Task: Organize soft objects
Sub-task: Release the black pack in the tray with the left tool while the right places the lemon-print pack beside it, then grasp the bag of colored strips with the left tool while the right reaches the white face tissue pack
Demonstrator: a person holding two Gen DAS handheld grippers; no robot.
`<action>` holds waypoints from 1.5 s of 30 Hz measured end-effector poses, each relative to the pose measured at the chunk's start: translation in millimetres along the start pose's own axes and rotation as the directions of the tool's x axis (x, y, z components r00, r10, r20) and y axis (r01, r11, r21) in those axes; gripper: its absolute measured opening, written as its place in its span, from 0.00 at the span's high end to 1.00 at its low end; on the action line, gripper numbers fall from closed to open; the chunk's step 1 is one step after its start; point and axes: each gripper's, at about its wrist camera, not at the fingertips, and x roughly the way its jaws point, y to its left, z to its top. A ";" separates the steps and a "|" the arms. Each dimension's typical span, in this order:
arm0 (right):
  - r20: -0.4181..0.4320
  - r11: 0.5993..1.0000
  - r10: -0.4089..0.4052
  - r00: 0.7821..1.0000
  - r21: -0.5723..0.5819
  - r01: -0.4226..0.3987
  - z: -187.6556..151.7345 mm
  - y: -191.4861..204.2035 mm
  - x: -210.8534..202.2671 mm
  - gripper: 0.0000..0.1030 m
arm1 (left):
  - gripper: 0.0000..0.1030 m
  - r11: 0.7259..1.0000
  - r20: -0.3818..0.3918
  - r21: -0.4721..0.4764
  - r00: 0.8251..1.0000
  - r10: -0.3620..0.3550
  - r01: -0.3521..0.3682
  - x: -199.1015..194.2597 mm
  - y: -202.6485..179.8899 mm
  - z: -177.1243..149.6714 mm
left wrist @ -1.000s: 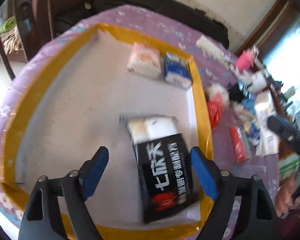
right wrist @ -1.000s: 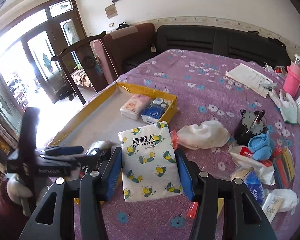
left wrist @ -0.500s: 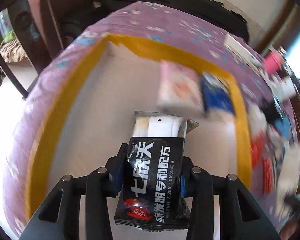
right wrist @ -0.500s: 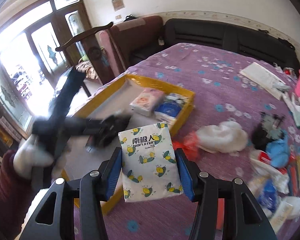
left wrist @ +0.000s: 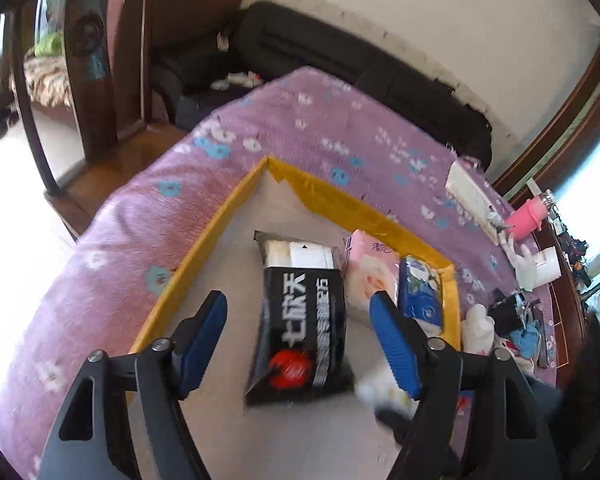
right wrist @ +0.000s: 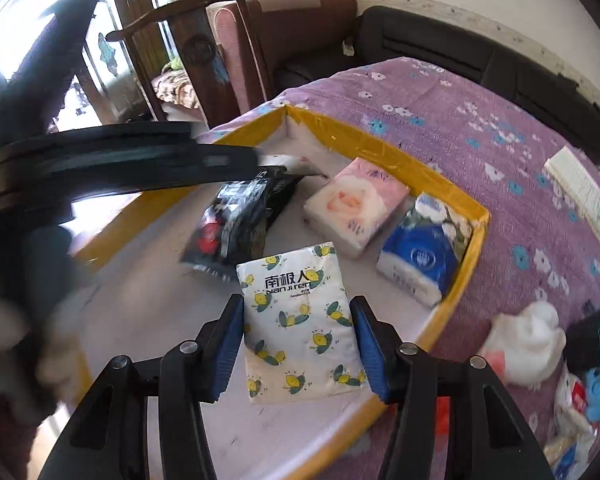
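In the left wrist view the black packet [left wrist: 300,316] lies on the white floor of the yellow-rimmed tray [left wrist: 204,248], in the gap between the blue pads of the left gripper [left wrist: 298,344], its clear white end pointing to 12 o'clock and its red emblem toward the camera. The jaws stand spread wide: the left pad [left wrist: 202,340] sits well apart from the packet at 9 o'clock, the right pad [left wrist: 394,344] is clear of its edge at 3 o'clock, and neither touches it, so the packet is released. At 2 o'clock of the packet lies a pink tissue pack [left wrist: 366,276], just beside it, and next to that, against the tray's right wall, a blue tissue pack [left wrist: 420,296].

In the right wrist view the right gripper [right wrist: 300,346] is clenched on a white tissue pack printed with yellow bees [right wrist: 300,320]; both blue pads [right wrist: 228,344] press against its long sides, and the pack hangs over the near part of the tray [right wrist: 476,232]. From it the black packet [right wrist: 236,224] lies at 11 o'clock, the pink tissue pack [right wrist: 354,208] at 1 o'clock and the blue one [right wrist: 424,252] at 2 o'clock. The blurred black frame of the left gripper [right wrist: 100,164] crosses the view at 10 o'clock. Outside the tray, at 3 o'clock, a white cloth [right wrist: 528,344] rests on the purple flowered tablecloth [right wrist: 460,120]
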 end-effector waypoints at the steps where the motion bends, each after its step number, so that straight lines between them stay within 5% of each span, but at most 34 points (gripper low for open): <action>1: 0.013 1.000 -0.027 1.000 -0.011 0.027 1.2 1.2 2.9 0.40 | 0.24 1.000 0.028 0.013 0.999 0.021 -0.021 -9.7 -0.4 -3.4; 8: 0.158 0.997 -0.067 0.985 0.044 0.061 -6.2 -10.4 -38.9 0.20 | 0.18 0.985 0.177 0.084 0.975 0.135 -0.151 -56.7 -15.4 -32.5; 18: 0.237 0.967 -0.156 0.959 0.235 0.099 -69.1 -78.1 -112.9 0.14 | 0.17 0.920 0.283 0.248 0.931 0.232 -0.305 -74.2 -92.6 -93.1; 29: 0.261 0.905 -0.223 0.939 0.415 0.100 -139.7 -148.5 -162.2 0.14 | 0.13 0.868 0.254 0.404 0.947 0.196 -0.288 -74.2 -168.9 -135.4; 45: 0.266 0.853 -0.258 0.929 0.513 0.091 -181.3 -204.5 -175.8 0.14 | 0.13 0.846 0.169 0.464 0.964 0.207 -0.263 -47.3 -201.6 -152.4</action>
